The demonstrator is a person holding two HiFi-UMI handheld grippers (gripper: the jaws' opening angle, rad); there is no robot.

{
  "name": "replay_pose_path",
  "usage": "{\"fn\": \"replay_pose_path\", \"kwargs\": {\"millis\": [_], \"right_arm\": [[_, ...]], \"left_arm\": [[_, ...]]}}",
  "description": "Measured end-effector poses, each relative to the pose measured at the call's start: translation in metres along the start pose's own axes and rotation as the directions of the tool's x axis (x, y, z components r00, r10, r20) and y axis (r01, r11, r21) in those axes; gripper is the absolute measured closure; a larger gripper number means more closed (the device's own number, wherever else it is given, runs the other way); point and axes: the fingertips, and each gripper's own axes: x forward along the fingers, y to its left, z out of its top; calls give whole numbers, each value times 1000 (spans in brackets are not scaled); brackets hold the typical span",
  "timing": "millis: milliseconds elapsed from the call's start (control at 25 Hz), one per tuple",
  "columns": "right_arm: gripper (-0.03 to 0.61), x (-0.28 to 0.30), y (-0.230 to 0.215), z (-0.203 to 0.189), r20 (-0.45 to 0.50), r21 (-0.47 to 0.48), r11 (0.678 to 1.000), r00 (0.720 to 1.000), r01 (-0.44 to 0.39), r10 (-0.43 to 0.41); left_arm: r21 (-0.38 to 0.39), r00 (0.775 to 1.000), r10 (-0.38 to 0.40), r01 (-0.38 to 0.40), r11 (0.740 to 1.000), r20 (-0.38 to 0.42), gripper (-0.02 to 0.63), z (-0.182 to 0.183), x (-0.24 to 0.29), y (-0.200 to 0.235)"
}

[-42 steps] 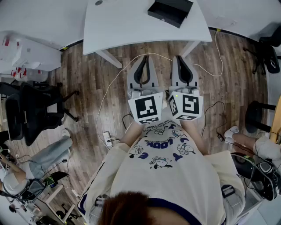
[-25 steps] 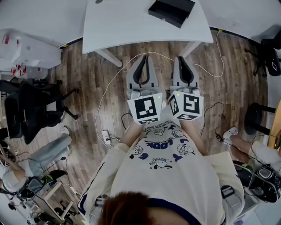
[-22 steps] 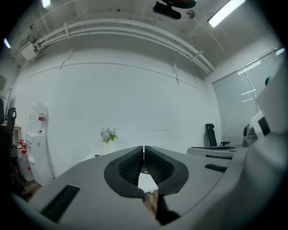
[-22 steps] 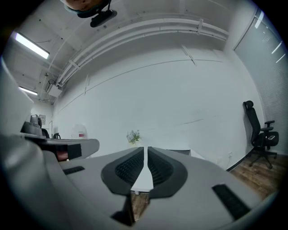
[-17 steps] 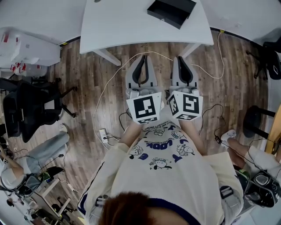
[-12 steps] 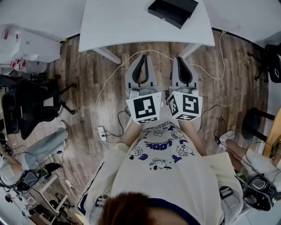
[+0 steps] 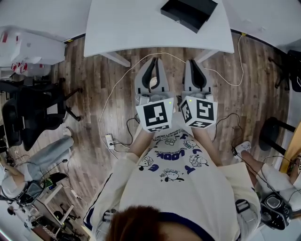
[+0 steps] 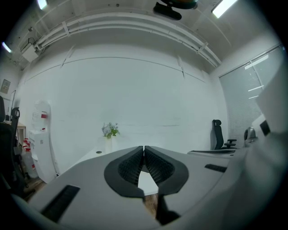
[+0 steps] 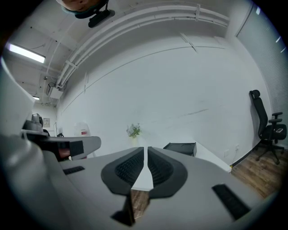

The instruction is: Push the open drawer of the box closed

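Little has moved: your head tipped slightly, and both grippers stayed low over the wooden floor (image 7: 101, 101). Step up to the smooth white table (image 7: 141, 28), where the flat matte-black box (image 7: 188, 12) lies at the far right, and push its drawer, indistinct from here, squarely. Left gripper (image 7: 153, 61) and right gripper (image 7: 194, 62): ribbed dark jaws pressed together, empty.

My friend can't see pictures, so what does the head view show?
A person holds the left claw and right claw, both shut, side by side above a wood floor, pointing at a white table. A black box sits at the table's far right; neither claw touches it.
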Motion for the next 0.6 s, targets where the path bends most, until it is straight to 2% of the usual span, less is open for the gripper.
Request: {"fn": "replay_pose_path", "kwargs": {"millis": [600], "right_arm": [[536,102,-9,9,-12,14,998,998,67,-66]], "left_arm": [[3,995,-104,104,995,-7,591,10,111,26]]}}
